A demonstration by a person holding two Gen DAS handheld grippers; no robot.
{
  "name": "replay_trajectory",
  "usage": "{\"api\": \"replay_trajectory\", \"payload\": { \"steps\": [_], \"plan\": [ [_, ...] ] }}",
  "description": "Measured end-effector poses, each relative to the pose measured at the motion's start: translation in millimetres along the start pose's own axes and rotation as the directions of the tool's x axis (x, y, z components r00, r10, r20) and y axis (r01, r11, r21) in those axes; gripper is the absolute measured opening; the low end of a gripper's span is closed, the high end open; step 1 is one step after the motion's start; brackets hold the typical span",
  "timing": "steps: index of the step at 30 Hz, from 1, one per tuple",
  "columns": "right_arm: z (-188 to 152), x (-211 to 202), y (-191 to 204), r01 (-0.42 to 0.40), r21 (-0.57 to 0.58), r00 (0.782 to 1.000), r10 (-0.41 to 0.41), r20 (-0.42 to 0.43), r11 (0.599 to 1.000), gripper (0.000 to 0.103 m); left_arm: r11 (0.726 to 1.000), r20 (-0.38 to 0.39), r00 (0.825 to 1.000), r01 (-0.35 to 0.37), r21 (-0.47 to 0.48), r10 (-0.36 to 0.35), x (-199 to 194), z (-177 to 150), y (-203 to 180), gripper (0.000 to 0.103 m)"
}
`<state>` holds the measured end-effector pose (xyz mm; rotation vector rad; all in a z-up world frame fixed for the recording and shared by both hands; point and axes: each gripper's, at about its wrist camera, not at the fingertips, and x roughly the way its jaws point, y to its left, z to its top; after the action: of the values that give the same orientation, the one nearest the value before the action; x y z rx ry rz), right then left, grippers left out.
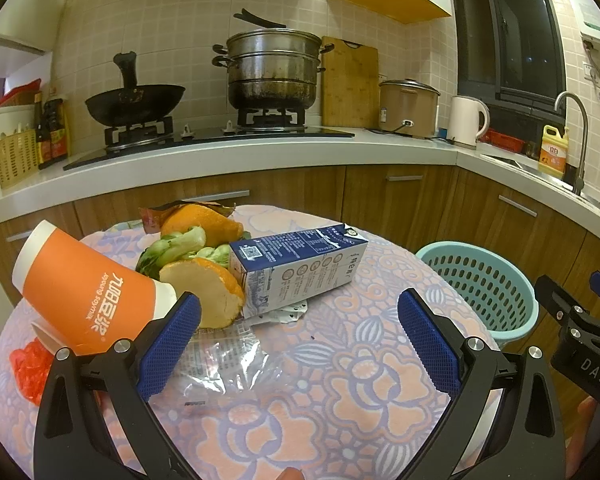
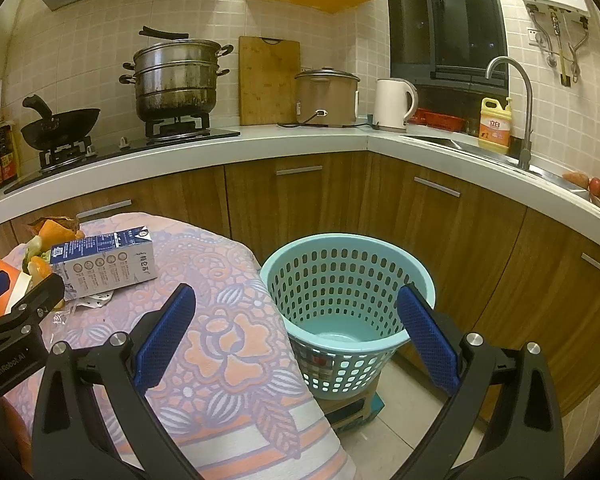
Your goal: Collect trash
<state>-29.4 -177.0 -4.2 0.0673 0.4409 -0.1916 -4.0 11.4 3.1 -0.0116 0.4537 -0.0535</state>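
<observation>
The trash, a milk carton, orange peels and an orange paper cup, is piled on the cloth-covered table. The left gripper is held wide open and empty before it, ready for a pick. The right gripper, also wide open and empty, is kept over the teal basket, placed beside the table for dropping.

**A lived-in home kitchen**

Tiled walls back an L-shaped white countertop over wood-fronted cabinets. On the gas hob stand a black wok and a stacked steel steamer pot. A cutting board leans against the wall beside a rice cooker and a white kettle. At the countertop's right edge a tap arches over the sink, a dish-soap bottle beside it.
</observation>
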Motion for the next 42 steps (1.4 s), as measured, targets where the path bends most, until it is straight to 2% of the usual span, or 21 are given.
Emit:
{"api": "replay_trajectory", "payload": {
  "steps": [14, 23, 24, 28, 30, 36, 42],
  "plan": [
    [0.2, -1.3, 1.1, -0.002, -0.003, 1.0, 0.002, 0.001, 1.0, 0.095, 1.0, 0.012, 1.0, 0.01, -0.007, -0.01, -3.7, 0.9, 1.0, 0.096],
    [1.0, -3.2, 6.9, 0.026, -0.028, 1.0, -0.026, 0.014, 0.999, 0.095, 0.998, 0.03, 0.998, 0.062, -0.015, -0.062, -7.8, 1.9, 1.6, 0.096],
    [1.5, -3.9, 7.7, 0.032, -0.031, 0.999, -0.031, 0.018, 0.999, 0.095, 0.999, 0.038, 0.998, 0.051, -0.015, -0.051, -9.0, 1.8, 1.6, 0.096],
    [6.9, -6.8, 5.7, 0.015, -0.015, 1.0, -0.014, 0.014, 1.0, 0.095, 0.997, 0.12, 0.99, -0.074, -0.012, 0.075, -20.1, 2.9, 2.8, 0.096],
    [10.0, -8.3, 5.0, 0.019, -0.017, 0.999, -0.019, 0.027, 1.0, 0.095, 0.995, 0.139, 0.985, -0.097, -0.029, 0.1, -24.1, 4.5, 5.4, 0.096],
    [19.4, -9.3, 12.9, -0.005, -0.05, 0.999, 0.007, 0.046, 0.999, 0.095, 0.984, 0.102, 0.986, -0.12, -0.131, 0.134, -35.3, 9.9, 31.6, 0.096],
    [25.0, -13.3, 47.4, -0.074, -0.151, 0.992, 0.089, 0.092, 0.986, 0.088, 0.95, 0.105, 0.966, -0.206, -0.235, 0.236, -71.7, 16.6, 79.9, 0.096]
  ]
}}
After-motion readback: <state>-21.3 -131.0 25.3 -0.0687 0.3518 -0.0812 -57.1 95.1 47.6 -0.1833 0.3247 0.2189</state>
